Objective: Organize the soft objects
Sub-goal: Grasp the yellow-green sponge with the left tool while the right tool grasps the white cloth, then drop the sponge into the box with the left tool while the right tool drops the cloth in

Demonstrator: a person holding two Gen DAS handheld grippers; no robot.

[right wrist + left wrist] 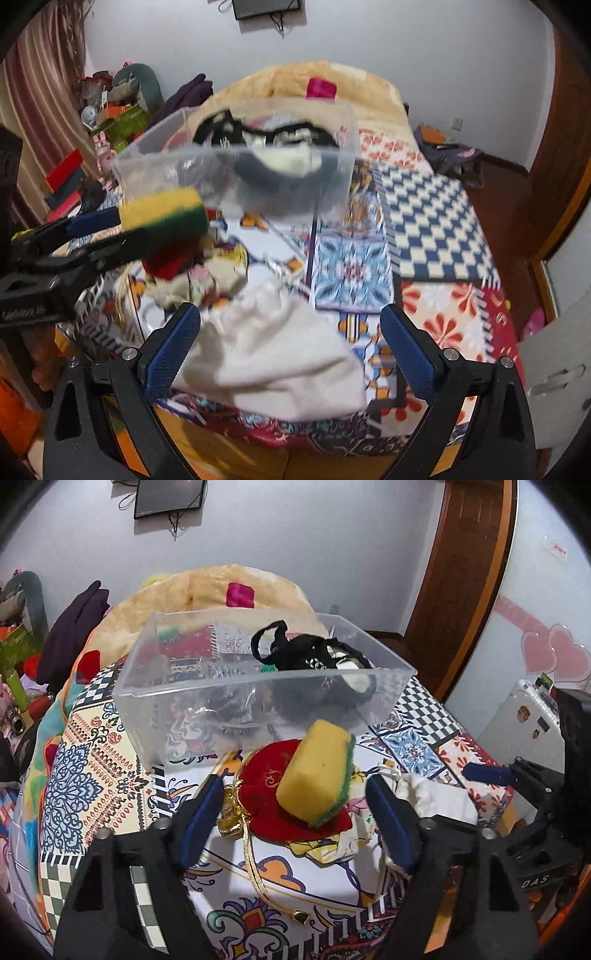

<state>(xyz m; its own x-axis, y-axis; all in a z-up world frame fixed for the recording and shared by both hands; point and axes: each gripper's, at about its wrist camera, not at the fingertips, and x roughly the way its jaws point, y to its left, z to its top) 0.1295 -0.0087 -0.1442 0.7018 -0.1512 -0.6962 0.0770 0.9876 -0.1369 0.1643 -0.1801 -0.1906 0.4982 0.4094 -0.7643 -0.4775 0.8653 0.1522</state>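
A yellow sponge with a green scouring side (317, 771) lies tilted on a red velvet pouch (269, 794) with a gold cord. My left gripper (295, 805) is open, its blue pads on either side of the sponge and pouch without closing on them. In the right wrist view the sponge (166, 212) sits at the left gripper's fingertips (99, 221). A clear plastic bin (258, 679) behind holds black and white soft items. My right gripper (291, 350) is open over a white cloth bag (273, 354).
A patterned quilt (424, 221) covers the bed. A floral fabric piece (332, 845) lies under the pouch. A tan plush blanket (207, 590) lies behind the bin. Clutter stands at the left (118, 110); a white suitcase (524, 709) and wooden door at the right.
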